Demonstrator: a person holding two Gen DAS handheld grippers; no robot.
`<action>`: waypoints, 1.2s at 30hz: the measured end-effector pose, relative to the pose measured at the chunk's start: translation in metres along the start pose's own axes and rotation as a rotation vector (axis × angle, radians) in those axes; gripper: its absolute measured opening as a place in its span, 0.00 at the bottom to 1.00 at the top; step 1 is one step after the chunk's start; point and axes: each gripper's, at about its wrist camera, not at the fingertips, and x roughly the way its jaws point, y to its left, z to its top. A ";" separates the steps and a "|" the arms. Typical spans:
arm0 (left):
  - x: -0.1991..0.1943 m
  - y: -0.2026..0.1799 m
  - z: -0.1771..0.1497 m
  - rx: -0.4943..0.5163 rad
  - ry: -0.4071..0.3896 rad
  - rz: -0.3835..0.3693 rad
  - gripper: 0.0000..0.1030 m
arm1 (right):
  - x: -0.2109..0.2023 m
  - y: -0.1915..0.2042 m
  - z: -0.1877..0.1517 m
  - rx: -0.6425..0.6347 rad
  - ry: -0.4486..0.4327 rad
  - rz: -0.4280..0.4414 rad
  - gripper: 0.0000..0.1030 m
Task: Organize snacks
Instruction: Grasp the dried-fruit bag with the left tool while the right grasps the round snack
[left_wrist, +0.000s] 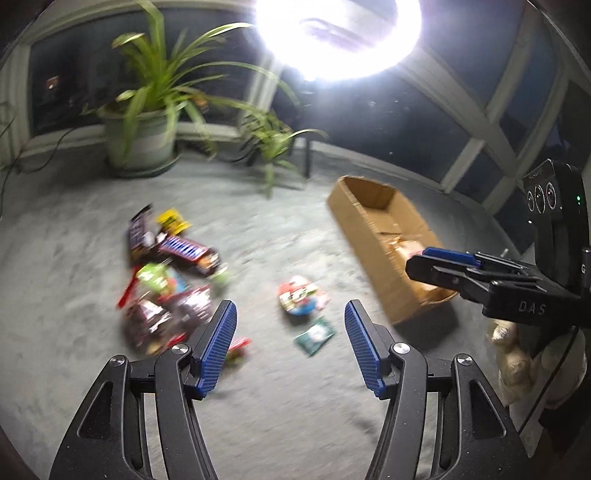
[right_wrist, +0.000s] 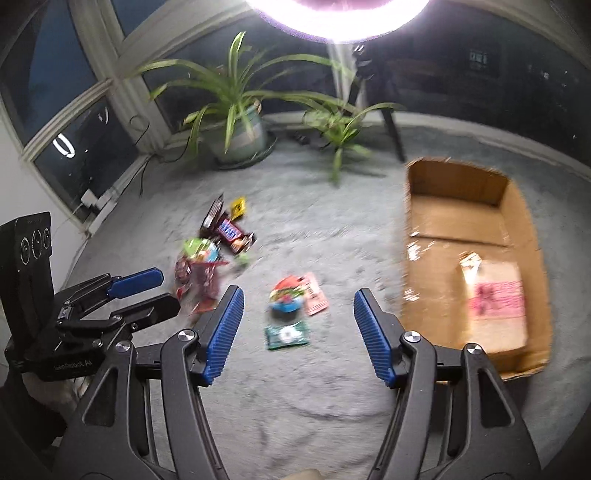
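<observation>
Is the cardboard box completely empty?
No, a pale packet with pink print already lies inside the box.

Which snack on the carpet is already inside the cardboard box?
Only the tan packet with pink print, lying on the floor of the cardboard box. The green packet, the red-and-blue one and the pile all lie outside on the carpet.

A ring light (left_wrist: 338, 37) is glaring over grey carpet (right_wrist: 295, 406); dark windows (left_wrist: 388, 118) and potted plants (right_wrist: 236, 122) are lining the edge.
</observation>
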 end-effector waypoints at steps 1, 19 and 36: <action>0.001 0.005 -0.004 -0.007 0.006 0.008 0.58 | 0.006 0.003 -0.002 -0.004 0.007 -0.003 0.63; 0.046 0.055 -0.028 -0.102 0.108 0.085 0.52 | 0.084 0.002 -0.008 -0.017 0.146 0.008 0.50; 0.073 0.056 -0.017 -0.064 0.114 0.152 0.52 | 0.122 0.014 -0.004 -0.098 0.194 -0.028 0.44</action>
